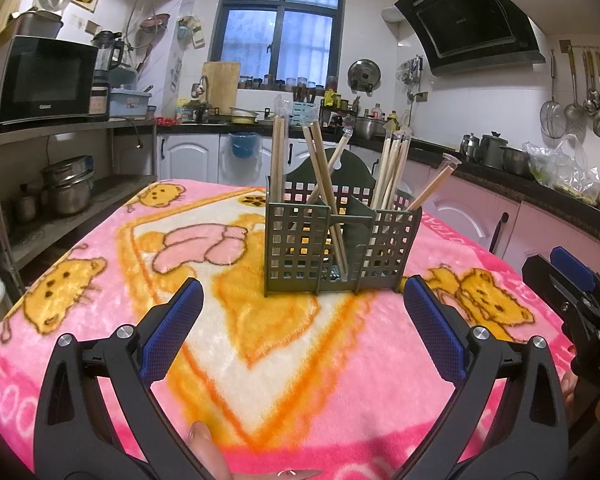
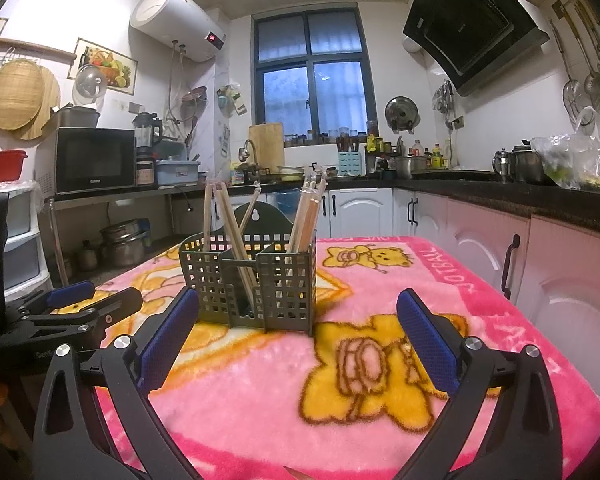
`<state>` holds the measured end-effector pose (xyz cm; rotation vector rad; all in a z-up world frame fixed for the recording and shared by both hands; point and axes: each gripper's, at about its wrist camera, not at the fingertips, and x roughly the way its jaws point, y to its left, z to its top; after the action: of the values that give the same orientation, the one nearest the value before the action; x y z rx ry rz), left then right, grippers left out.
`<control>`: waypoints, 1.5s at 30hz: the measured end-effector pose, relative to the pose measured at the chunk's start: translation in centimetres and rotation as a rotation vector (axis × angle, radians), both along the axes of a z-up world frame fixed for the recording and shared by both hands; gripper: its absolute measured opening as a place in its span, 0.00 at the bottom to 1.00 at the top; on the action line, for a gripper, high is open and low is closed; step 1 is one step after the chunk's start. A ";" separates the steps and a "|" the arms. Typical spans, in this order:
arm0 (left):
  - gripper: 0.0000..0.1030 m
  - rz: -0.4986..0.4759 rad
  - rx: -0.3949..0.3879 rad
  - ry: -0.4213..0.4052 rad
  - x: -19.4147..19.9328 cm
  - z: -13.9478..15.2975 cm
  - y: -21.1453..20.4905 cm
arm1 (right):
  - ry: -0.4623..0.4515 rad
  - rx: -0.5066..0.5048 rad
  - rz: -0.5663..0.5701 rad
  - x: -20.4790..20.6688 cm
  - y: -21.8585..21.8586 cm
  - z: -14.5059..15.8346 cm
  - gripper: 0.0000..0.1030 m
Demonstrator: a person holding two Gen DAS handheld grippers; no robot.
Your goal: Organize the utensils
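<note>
Dark green perforated plastic utensil caddy [image 1: 342, 242] stands upright near the middle of the worktop, on a pink plush blanket printed with yellow bears [image 1: 100, 280]. Its hanging tab rises at the back, away from both cameras.

Pale wooden chopsticks [image 1: 392, 170] stand on end in the compartments, long axes near vertical, tips up. One pair in the middle section leans hard across it, foot toward the front wall. Several on the right splay outward to the right. Some look to be in clear sleeves, though the view is too soft to be sure.

Left gripper [image 1: 303, 332] hovers over the blanket in front of the caddy, blue-padded fingers [image 1: 172, 332] spread wide, nothing between them. Right gripper [image 2: 298, 338] likewise released and empty, just short of the caddy's front right corner. The two grippers sit side by side, apart.

Room: a kitchen. Black microwave [image 1: 46, 78] on a metal rack to the left, dark-framed window [image 1: 280, 20] straight ahead, black range hood [image 1: 468, 20] upper right, ladles and strainers hanging on the right wall, white and pink cabinet doors below a dark counter.
</note>
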<state>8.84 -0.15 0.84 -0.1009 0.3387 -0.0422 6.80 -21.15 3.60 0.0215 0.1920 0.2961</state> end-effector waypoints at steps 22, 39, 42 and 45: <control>0.90 -0.018 -0.011 0.002 -0.1 -0.1 0.2 | 0.000 -0.001 0.001 0.0 0.0 0.0 0.94; 0.90 0.019 0.005 0.053 0.6 -0.4 0.5 | 0.028 -0.006 -0.003 0.1 -0.1 -0.5 0.94; 0.90 0.013 -0.025 0.092 1.0 0.0 1.1 | 0.077 0.007 -0.008 0.9 -0.8 -0.4 0.94; 0.90 0.031 -0.036 0.194 3.0 0.7 3.6 | 0.200 -0.049 -0.095 4.2 -2.6 -0.2 0.94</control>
<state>11.88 3.43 1.50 -0.1467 0.5302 -0.0082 10.96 -23.79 3.36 0.0115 0.3955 0.1943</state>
